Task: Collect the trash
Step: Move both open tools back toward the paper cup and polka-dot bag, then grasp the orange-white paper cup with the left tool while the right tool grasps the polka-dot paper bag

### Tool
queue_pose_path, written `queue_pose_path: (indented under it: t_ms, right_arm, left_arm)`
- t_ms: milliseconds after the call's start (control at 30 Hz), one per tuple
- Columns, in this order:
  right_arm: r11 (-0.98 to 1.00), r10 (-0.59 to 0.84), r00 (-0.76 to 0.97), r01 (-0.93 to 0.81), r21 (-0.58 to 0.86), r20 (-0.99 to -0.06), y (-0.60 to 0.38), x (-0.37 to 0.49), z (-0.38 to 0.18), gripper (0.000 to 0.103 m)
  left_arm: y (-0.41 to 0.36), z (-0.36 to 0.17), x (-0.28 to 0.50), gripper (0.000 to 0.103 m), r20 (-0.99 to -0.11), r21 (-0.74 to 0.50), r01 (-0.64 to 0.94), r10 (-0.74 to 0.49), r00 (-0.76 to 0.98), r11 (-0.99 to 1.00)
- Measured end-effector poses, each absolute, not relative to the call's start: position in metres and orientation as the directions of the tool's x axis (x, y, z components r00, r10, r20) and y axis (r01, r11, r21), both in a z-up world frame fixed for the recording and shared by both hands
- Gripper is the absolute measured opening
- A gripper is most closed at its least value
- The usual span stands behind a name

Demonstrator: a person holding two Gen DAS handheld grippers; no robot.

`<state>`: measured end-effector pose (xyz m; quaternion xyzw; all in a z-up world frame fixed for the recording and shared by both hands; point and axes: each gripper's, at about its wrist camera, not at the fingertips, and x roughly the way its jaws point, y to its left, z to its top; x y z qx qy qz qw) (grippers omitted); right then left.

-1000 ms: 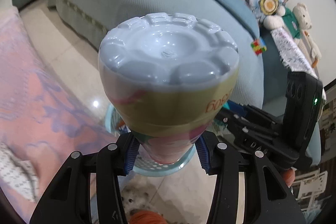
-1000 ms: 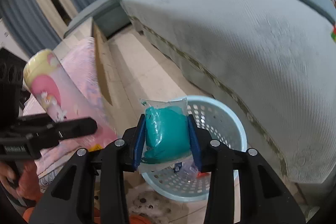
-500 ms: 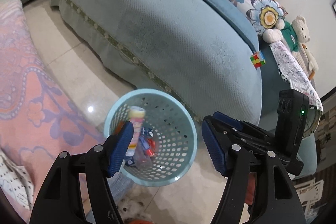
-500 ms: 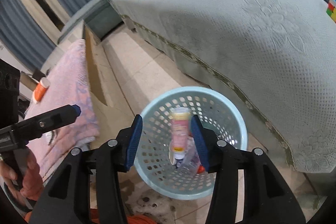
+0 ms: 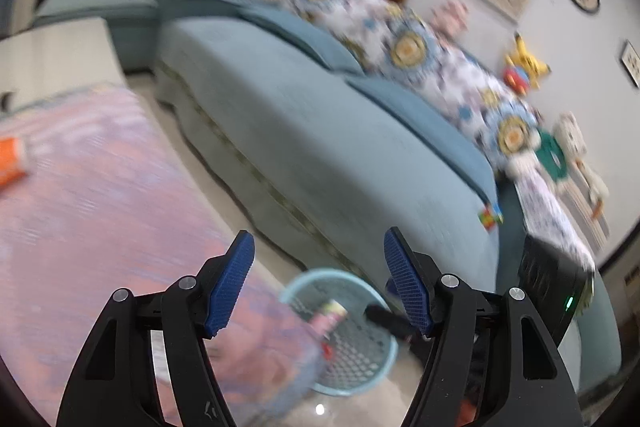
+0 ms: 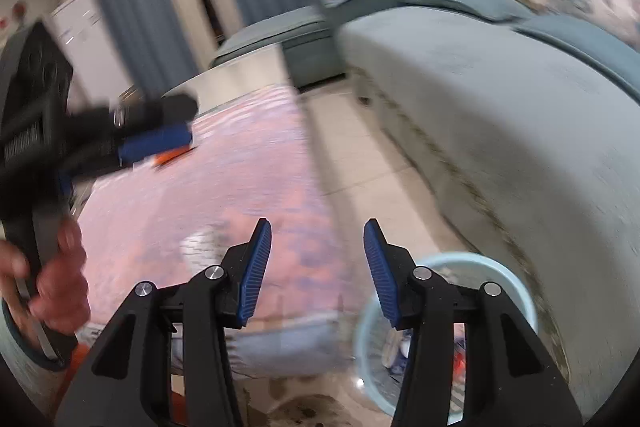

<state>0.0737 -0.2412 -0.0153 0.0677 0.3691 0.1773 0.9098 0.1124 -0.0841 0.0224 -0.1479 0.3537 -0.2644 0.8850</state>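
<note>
Looking along our left gripper [image 5: 318, 285], we see its blue-padded jaws spread wide with nothing between them, raised above the pale blue mesh basket [image 5: 384, 379] that stands on the tiled floor low in the frame, just below and between the fingertips. Inside the basket lies a pink-labelled bottle [image 5: 328, 315], tilted against the near wall, with a few smaller bits of litter under it that are too blurred for us to name. Our right gripper [image 6: 316, 267] is likewise parted and holds nothing; from its own view the basket [image 6: 516, 283] sits low and to the right, partly hidden behind the right finger, with blue, white and red scraps visible through the gap. So the collected trash lies beneath and slightly ahead of both tools, touching neither. To the left of the basket spreads a pink patterned cloth [image 5: 100, 195] over a low table, and an orange object [image 5: 10, 163] rests on it at the far left edge, well apart from both grippers. In the right wrist view we see our left hand [image 6: 52, 283] gripping the handle of the other tool at the left edge. Behind the basket runs a long teal sofa [image 5: 320, 147], close to its far side. Both views are motion-blurred.
</note>
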Motion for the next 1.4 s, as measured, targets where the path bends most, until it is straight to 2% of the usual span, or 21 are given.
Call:
queue_pose_path:
  t_ms: [133, 300, 400, 567, 733, 800, 1033, 1067, 1100, 1167, 1200, 1400]
  right_arm:
    - [0.91, 0.4, 0.624, -0.361, 0.206, -0.672, -0.183, 0.087, -0.026, 0.048]
    - [0.88, 0.411, 0.571, -0.451, 0.147, -0.71, -0.118, 0.104, -0.055, 0.048]
    - [0.879, 0.376, 0.556, -0.468, 0.095, -0.741, -0.093, 0.112, -0.076, 0.057]
    - [0.869, 0.372, 0.52, -0.487, 0.09, -0.769, -0.087, 0.114, -0.101, 0.071]
    - [0.869, 0.341, 0.507, -0.491, 0.06, -0.792, -0.079, 0.116, -0.116, 0.071]
    - [0.871, 0.326, 0.513, -0.489, 0.042, -0.794, -0.076, 0.118, -0.119, 0.067]
    - [0.867, 0.353, 0.511, -0.494, 0.068, -0.783, -0.078, 0.12, -0.118, 0.038]
    - [0.866, 0.355, 0.511, -0.494, 0.071, -0.783, -0.078, 0.12, -0.118, 0.036]
    - [0.866, 0.357, 0.511, -0.495, 0.072, -0.782, -0.079, 0.12, -0.117, 0.034]
    - [0.865, 0.363, 0.509, -0.496, 0.079, -0.781, -0.08, 0.119, -0.117, 0.032]
    - [0.864, 0.368, 0.507, -0.495, 0.086, -0.78, -0.081, 0.119, -0.117, 0.032]
    - [0.855, 0.407, 0.492, -0.503, 0.13, -0.77, -0.087, 0.114, -0.113, 0.032]
  left_arm:
    - [-0.015, 0.039, 0.111, 0.066, -0.522, -0.435, 0.253, -0.471, 0.711, 0.864]
    - [0.069, 0.034, 0.118, 0.066, -0.526, -0.454, 0.094, -0.352, 0.774, 0.886]
    - [0.117, 0.019, 0.122, 0.066, -0.547, -0.458, 0.004, -0.286, 0.787, 0.889]
    - [0.18, -0.014, 0.136, 0.066, -0.604, -0.425, -0.143, -0.163, 0.78, 0.894]
    - [0.221, -0.045, 0.174, 0.066, -0.635, -0.404, -0.224, -0.095, 0.767, 0.887]
    - [0.23, -0.054, 0.192, 0.066, -0.645, -0.387, -0.234, -0.08, 0.76, 0.892]
    - [0.238, -0.078, 0.242, 0.063, -0.682, -0.358, -0.225, -0.09, 0.725, 0.906]
    - [0.237, -0.081, 0.245, 0.059, -0.685, -0.363, -0.215, -0.104, 0.721, 0.907]
    - [0.235, -0.082, 0.246, 0.046, -0.688, -0.369, -0.199, -0.123, 0.715, 0.908]
    - [0.228, -0.086, 0.242, 0.032, -0.693, -0.379, -0.161, -0.165, 0.701, 0.911]
    - [0.226, -0.086, 0.238, 0.029, -0.687, -0.392, -0.145, -0.184, 0.703, 0.908]
    - [0.195, -0.089, 0.21, 0.029, -0.637, -0.455, -0.052, -0.284, 0.716, 0.889]
